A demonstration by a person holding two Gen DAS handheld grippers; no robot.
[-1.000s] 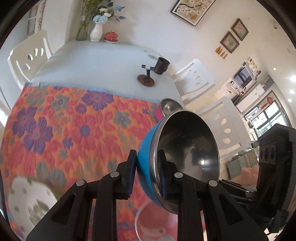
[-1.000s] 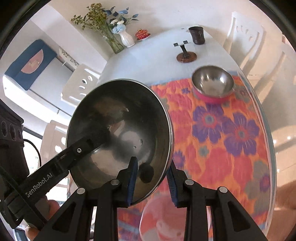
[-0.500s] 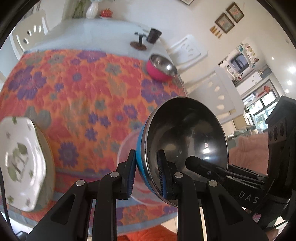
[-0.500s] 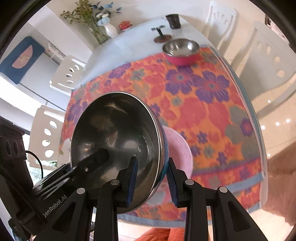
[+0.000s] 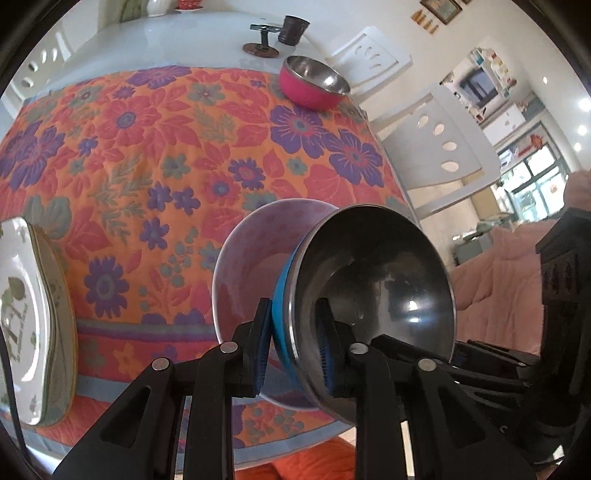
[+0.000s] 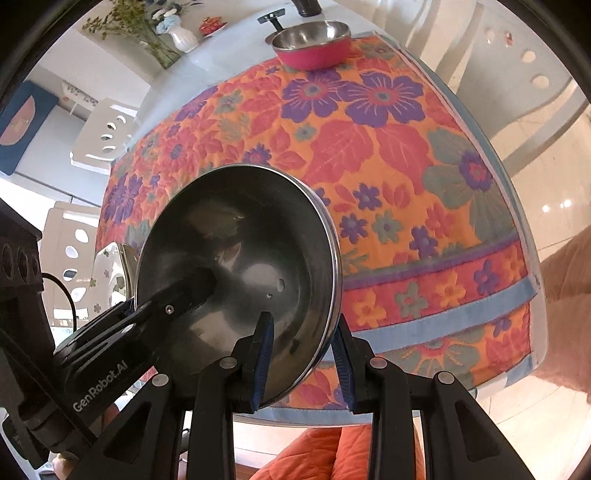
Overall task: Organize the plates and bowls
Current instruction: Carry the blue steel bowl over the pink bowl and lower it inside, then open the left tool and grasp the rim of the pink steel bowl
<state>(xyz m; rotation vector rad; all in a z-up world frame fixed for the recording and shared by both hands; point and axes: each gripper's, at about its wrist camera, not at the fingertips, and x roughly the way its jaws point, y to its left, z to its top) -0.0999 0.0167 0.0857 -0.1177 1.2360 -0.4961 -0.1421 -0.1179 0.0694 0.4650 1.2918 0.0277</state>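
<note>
Seen from the left wrist, the left gripper (image 5: 293, 345) straddles the blue bowl (image 5: 365, 299) rim, jaws opening, the bowl tilted into a pink bowl (image 5: 251, 258) near the tablecloth's (image 5: 155, 147) front edge. Then from the right wrist, the right gripper (image 6: 303, 360) pinches the opposite rim narrowly.

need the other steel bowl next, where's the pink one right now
The pink bowl sits at the far edge of the floral cloth, upper centre in both wrist views, just in front of the small dark stand and dark cup on the white table.
</note>
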